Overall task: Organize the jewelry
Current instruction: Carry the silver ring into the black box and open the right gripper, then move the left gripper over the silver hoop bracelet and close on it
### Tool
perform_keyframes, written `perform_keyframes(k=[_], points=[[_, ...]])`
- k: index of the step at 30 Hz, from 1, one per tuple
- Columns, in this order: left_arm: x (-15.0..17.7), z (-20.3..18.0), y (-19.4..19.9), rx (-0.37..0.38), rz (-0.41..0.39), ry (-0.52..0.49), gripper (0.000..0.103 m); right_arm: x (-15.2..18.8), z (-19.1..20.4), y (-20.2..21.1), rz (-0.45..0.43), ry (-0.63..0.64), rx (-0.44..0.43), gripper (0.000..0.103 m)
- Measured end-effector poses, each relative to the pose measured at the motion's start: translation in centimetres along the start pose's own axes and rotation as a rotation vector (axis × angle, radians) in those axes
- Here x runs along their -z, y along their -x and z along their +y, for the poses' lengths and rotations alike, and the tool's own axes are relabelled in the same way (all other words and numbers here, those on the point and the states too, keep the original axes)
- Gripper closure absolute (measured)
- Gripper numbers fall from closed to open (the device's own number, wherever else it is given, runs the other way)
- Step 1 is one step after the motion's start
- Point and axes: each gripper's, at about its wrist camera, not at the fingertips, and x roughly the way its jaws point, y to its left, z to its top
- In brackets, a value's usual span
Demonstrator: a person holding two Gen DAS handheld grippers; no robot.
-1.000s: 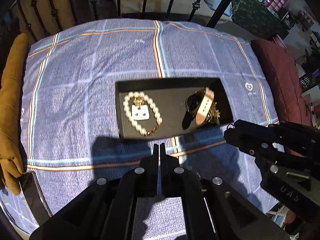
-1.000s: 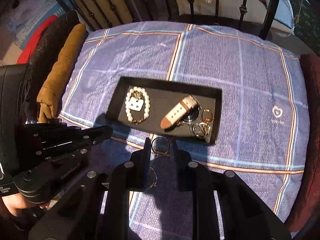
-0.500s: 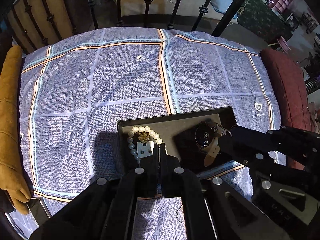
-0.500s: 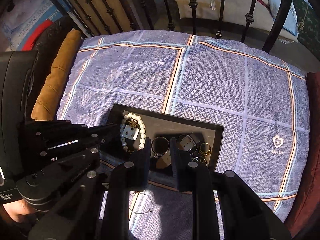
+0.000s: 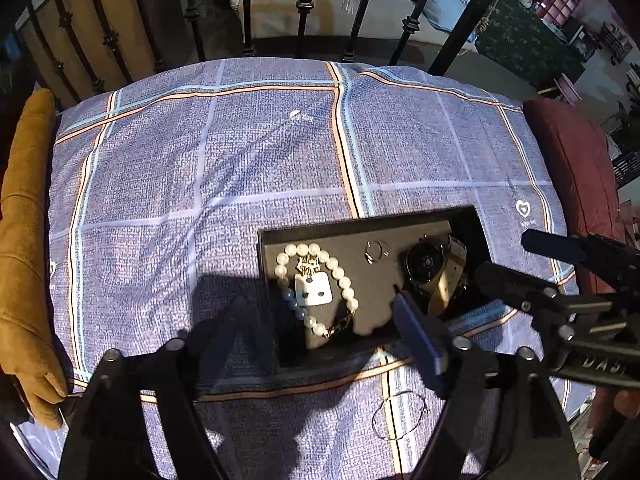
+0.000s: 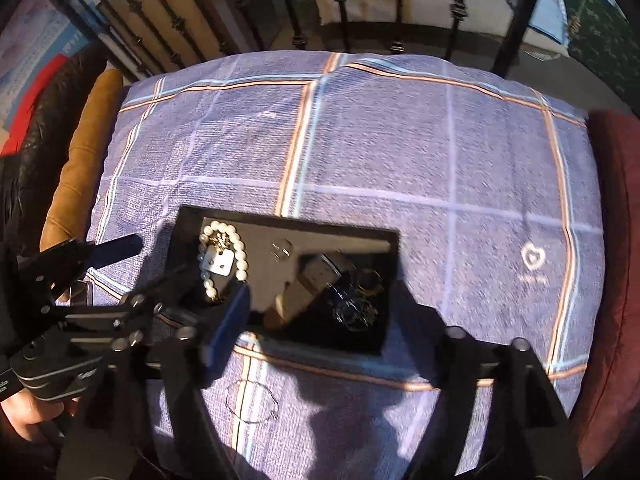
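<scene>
A black jewelry tray (image 5: 360,225) (image 6: 384,236) lies on the blue plaid cloth. It holds a pearl bracelet (image 5: 344,280) (image 6: 241,256) around a white earring card (image 5: 314,290), a small hoop (image 5: 375,249) (image 6: 282,252), a watch with a beige strap (image 5: 430,268) (image 6: 312,284) and gold rings (image 6: 370,280). A thin wire hoop (image 5: 398,416) (image 6: 251,400) lies on the cloth in front of the tray. My left gripper (image 5: 316,328) is open and empty above the tray's near edge. My right gripper (image 6: 320,312) is open and empty over the tray.
A tan cushion (image 5: 24,240) lies along the left edge and a red cushion (image 5: 568,168) along the right. A black iron railing (image 5: 304,8) stands behind the cloth. A dark phone-like slab (image 6: 78,292) lies at the left.
Both grippers have opened wide. The small hoop that the right gripper held now lies in the tray. Both grippers stand further forward over the tray.
</scene>
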Motion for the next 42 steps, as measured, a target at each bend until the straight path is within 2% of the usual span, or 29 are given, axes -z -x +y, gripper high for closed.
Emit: perform_keyframes(k=[1,4,6,8,10,11,13,15,19,22,24,27,28,29,34,42], points=[[0.8,-0.1,0.1,-0.003,0.009,0.001,0.014,0.6,-0.6,0.3,0.0,-0.022,-0.002,0.021],[3.9,-0.5,-0.6,-0.023,0.063,0.011,0.013,3.2,-2.5,0.4,0.024,-0.106,-0.016,0.018],[6.3,-1.1,-1.8,-0.035,0.12,0.004,0.012,5.3,-3.3,-0.2,0.057,-0.147,0.021,0.018],[8.4,-1.9,-3.0,-0.04,0.176,-0.018,0.012,7.6,-3.4,-0.6,0.046,-0.136,0.047,0.018],[10.1,-3.1,-3.7,-0.029,0.199,-0.06,0.012,9.5,-3.1,-1.1,0.057,-0.098,0.115,0.017],[10.7,-3.7,-3.8,-0.028,0.199,-0.083,0.012,10.3,-2.9,-1.7,0.091,-0.072,0.159,0.013],[11.3,-5.0,-4.0,-0.013,0.197,-0.132,0.012,11.8,-2.7,-2.5,0.139,-0.038,0.174,0.013],[11.6,-6.2,-4.3,-0.009,0.185,-0.168,0.012,12.6,-3.0,-2.5,0.162,-0.033,0.197,0.013],[11.3,-7.6,-5.0,-0.022,0.165,-0.186,0.014,13.4,-4.3,-2.1,0.177,-0.066,0.178,0.013],[10.7,-7.6,-5.6,-0.049,0.161,-0.141,0.021,13.8,-5.4,-1.4,0.173,-0.089,0.172,0.012],[10.3,-7.7,-5.8,-0.059,0.156,-0.114,0.021,14.1,-6.1,-1.1,0.172,-0.104,0.161,0.012],[9.6,-8.5,-6.0,-0.092,0.151,-0.14,0.033,14.4,-6.9,-1.0,0.173,-0.115,0.152,0.012],[9.4,-8.8,-5.9,-0.094,0.143,-0.156,0.045,14.6,-7.0,-1.0,0.177,-0.115,0.147,0.012],[9.2,-9.0,-5.8,-0.091,0.138,-0.165,0.05,14.6,-7.0,-1.1,0.18,-0.112,0.141,0.012],[9.4,-7.5,-4.6,-0.063,0.115,-0.126,0.05,14.0,-6.1,-1.3,0.18,-0.09,0.106,0.012],[9.9,-2.2,-1.6,-0.089,0.097,-0.053,0.05,12.6,-1.3,-3.7,0.211,0.04,0.047,0.012]])
